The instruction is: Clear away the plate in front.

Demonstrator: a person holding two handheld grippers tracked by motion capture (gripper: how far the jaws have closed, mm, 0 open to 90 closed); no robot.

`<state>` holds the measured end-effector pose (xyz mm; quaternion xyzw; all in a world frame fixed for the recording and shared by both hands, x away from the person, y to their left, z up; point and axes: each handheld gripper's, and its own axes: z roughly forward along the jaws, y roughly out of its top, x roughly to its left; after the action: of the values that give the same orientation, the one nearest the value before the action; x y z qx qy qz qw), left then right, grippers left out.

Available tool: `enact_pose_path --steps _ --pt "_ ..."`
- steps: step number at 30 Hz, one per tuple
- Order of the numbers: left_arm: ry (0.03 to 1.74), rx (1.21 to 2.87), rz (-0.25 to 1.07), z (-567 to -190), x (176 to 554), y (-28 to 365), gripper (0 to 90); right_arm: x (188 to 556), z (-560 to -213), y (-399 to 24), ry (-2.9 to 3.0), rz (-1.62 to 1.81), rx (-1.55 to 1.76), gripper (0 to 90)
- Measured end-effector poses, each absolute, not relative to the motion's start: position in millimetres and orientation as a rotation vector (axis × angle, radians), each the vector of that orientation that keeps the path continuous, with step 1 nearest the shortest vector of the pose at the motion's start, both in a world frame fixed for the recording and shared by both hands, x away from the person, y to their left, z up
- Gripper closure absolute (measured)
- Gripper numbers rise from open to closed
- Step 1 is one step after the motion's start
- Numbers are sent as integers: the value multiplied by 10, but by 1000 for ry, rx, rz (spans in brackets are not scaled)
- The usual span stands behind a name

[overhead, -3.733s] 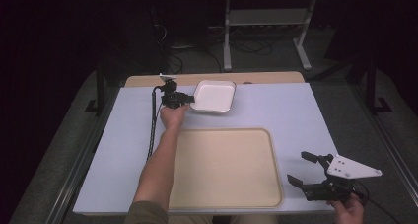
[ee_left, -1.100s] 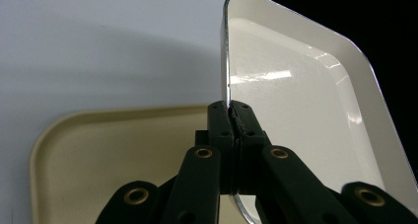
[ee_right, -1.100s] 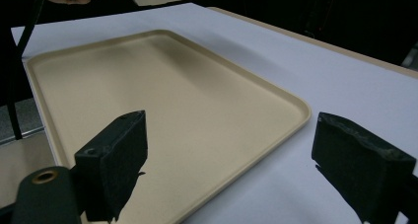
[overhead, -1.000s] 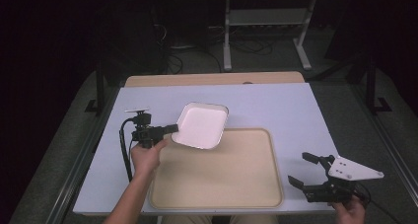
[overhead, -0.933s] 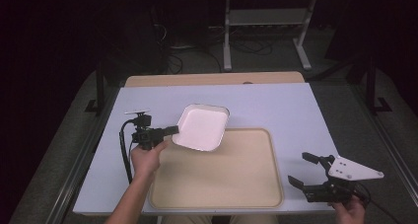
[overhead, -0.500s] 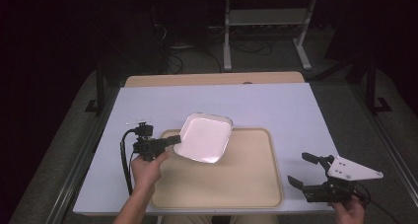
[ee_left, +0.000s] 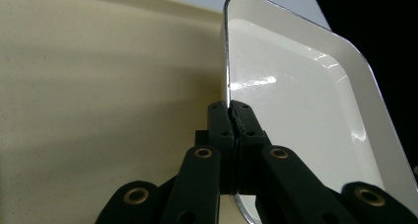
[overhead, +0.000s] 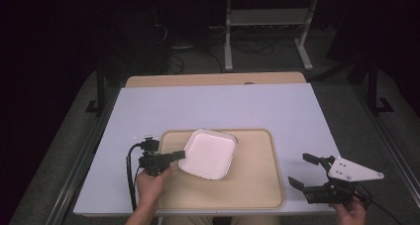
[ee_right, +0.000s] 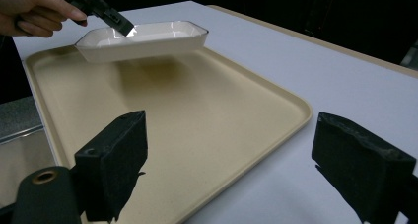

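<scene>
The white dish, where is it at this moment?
In the high view, the white dish hangs above the far left part of the beige tray, pinched at its rim by the left gripper.

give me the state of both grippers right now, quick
Left gripper: closed, fingers pinching the rim of the white dish above the beige tray.
Right gripper: open, holding nothing, at the tray's right edge.

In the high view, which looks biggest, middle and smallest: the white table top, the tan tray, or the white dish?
1. White table top, biggest.
2. Tan tray, middle.
3. White dish, smallest; it is held above the tray, nearer the camera, yet plainly looks smaller.
</scene>
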<state>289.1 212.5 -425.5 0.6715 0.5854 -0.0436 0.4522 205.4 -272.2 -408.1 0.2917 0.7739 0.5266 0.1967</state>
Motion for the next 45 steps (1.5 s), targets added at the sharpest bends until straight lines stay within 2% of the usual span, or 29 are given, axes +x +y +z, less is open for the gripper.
enact_pose_path --steps 20,24,27,45 --pt "1557 1762 5 -4403 2813 1936 864 2054 -4081 -2710 2175 1468 809 129" --pt "1561 1758 16 -4390 2761 1928 796 2051 -4080 -2709 2174 1467 806 129" --pt "1547 1783 26 -4371 2716 1906 785 2051 -4080 -2708 2176 1468 803 129" --pt "1487 1827 -18 -4392 2456 1828 731 2043 -4073 -2702 2176 1468 795 129"
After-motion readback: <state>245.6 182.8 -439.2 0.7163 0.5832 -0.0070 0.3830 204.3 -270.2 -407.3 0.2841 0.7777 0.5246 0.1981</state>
